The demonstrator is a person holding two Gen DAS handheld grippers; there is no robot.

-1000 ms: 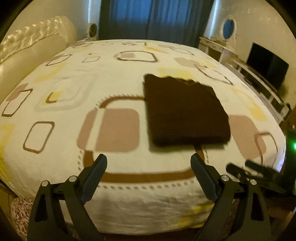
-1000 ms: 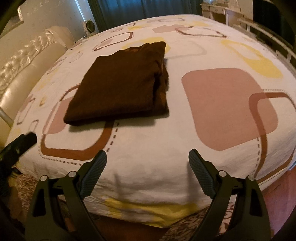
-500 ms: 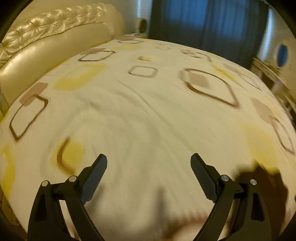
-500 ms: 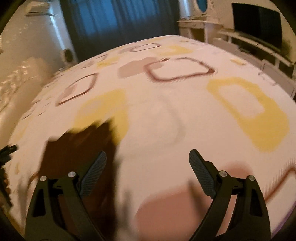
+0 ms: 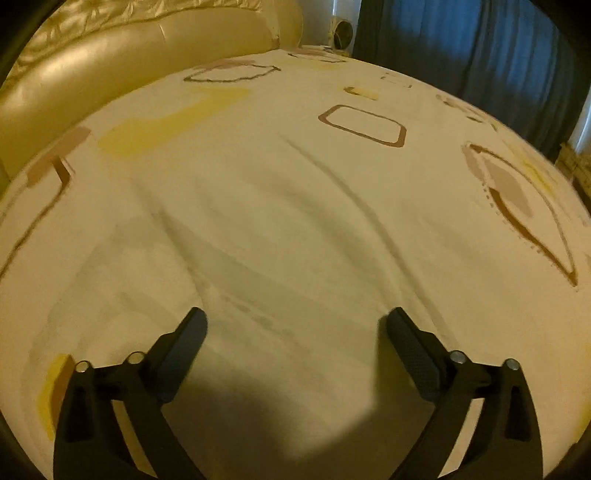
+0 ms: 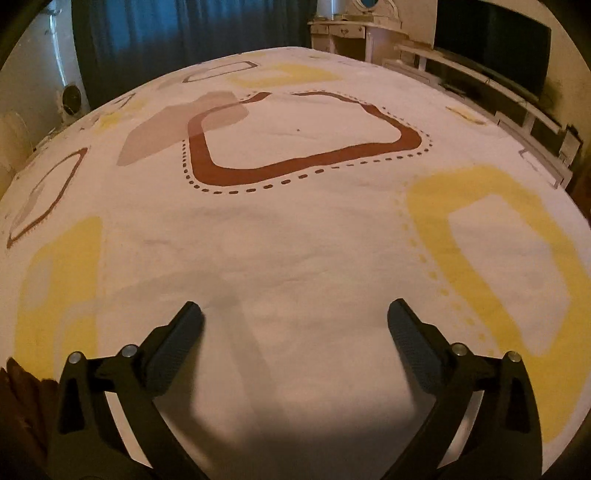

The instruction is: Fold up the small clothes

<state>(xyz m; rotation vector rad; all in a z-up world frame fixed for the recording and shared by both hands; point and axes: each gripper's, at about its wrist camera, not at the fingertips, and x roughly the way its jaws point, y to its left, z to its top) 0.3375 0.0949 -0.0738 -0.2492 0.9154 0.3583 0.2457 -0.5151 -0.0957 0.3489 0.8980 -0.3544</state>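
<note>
Only a corner of the folded dark brown garment (image 6: 16, 384) shows, at the bottom left edge of the right wrist view, left of my right gripper (image 6: 295, 312). That gripper's jaws are opening wide over bare bedsheet (image 6: 295, 229), with nothing between them. My left gripper (image 5: 295, 319) also hovers over the patterned sheet (image 5: 277, 206), jaws opening wide and empty. No garment appears in the left wrist view.
A padded cream headboard (image 5: 110, 74) borders the bed's far left. Dark blue curtains (image 5: 480, 48) hang behind the bed. A white dresser (image 6: 351, 33) and a low shelf with a black TV (image 6: 491, 40) stand past the bed's far right edge.
Both grippers have swept forward over the bed, past the folded brown garment, which has slid out of the left view and down to the right view's bottom left corner. Both jaws stand slightly wider.
</note>
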